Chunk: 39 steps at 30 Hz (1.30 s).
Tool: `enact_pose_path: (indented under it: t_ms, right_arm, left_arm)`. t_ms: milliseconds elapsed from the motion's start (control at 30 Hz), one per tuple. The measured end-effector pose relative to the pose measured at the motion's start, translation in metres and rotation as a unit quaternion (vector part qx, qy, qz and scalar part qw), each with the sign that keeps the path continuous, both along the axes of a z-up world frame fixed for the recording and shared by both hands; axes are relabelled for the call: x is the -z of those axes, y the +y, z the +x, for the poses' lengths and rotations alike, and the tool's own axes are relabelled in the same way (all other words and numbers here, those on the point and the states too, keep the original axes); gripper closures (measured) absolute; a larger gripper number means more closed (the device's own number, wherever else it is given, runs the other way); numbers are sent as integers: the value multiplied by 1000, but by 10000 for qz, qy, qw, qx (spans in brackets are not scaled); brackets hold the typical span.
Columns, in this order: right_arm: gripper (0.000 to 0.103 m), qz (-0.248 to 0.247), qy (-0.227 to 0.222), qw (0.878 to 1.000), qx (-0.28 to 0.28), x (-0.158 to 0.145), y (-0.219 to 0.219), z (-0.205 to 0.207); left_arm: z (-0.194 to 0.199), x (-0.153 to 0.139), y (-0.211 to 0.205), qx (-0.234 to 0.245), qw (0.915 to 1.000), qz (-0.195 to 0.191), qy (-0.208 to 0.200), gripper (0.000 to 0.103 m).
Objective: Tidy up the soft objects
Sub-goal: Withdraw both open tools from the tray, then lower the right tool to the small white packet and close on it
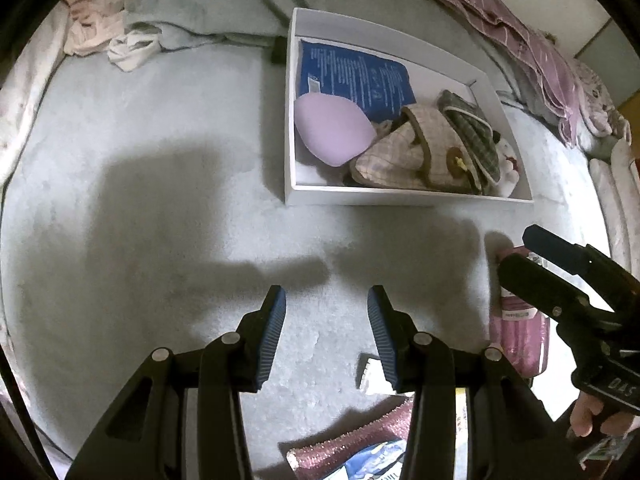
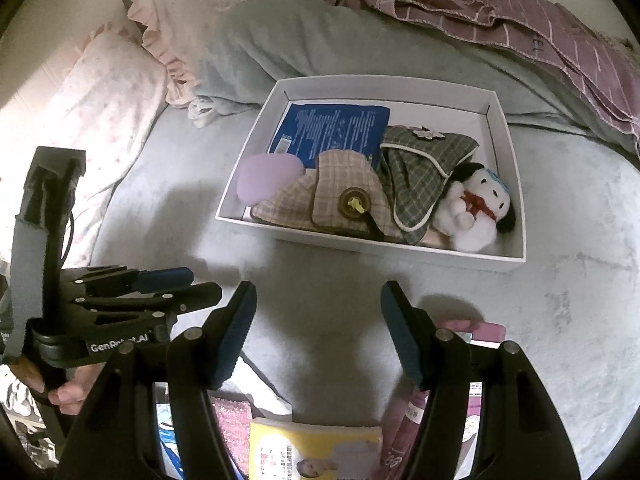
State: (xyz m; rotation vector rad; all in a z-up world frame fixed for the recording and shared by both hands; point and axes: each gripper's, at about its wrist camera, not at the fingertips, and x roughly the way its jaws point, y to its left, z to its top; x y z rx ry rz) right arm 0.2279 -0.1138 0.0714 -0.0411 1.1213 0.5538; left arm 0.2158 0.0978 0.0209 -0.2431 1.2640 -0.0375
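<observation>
A white box (image 1: 404, 195) (image 2: 360, 242) sits on the grey-blue bedspread. It holds a blue pack (image 1: 356, 76) (image 2: 332, 128), a lilac pad (image 1: 332, 128) (image 2: 264, 176), a beige plaid pouch (image 1: 400, 156) (image 2: 336, 196), a green plaid pouch (image 1: 476, 128) (image 2: 420, 160) and a white plush dog (image 2: 476, 208) (image 1: 510, 164). My left gripper (image 1: 327, 304) (image 2: 188, 280) is open and empty, short of the box. My right gripper (image 2: 318, 300) (image 1: 516, 248) is open and empty, above a pink pack (image 1: 516, 336) (image 2: 408, 412).
A pink glitter item (image 1: 360, 440) (image 2: 232, 424), a yellow packet (image 2: 316, 452) and a small white item (image 1: 372, 372) lie at the near edge. A grey-green blanket (image 2: 320, 40), a purple striped cloth (image 2: 520, 12) and pink pillows (image 2: 100, 104) lie behind the box.
</observation>
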Motion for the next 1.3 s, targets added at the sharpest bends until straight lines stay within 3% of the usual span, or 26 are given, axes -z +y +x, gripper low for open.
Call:
enact_pose_path:
  t_ms: [367, 633, 967, 1033, 1300]
  right_arm:
    - [37, -20, -185, 9996, 196, -12, -10, -7]
    - [37, -385, -156, 9991, -36, -8, -3, -17]
    - [37, -189, -135, 9997, -124, -6, 7, -27]
    - [37, -53, -276, 9995, -109, -4, 7, -39]
    - [37, -409, -271, 9984, -289, 17, 6, -96]
  left_arm:
    - [-7, -12, -9, 252, 9995, 103, -130, 61]
    - [-9, 4, -22, 952, 9948, -191, 310, 61]
    - [-19, 5, 16, 640, 9976, 55, 256, 61]
    - [-26, 3, 25, 650, 9976, 125, 203, 61]
    - [-52, -3, 57, 751, 9971, 32, -70, 61]
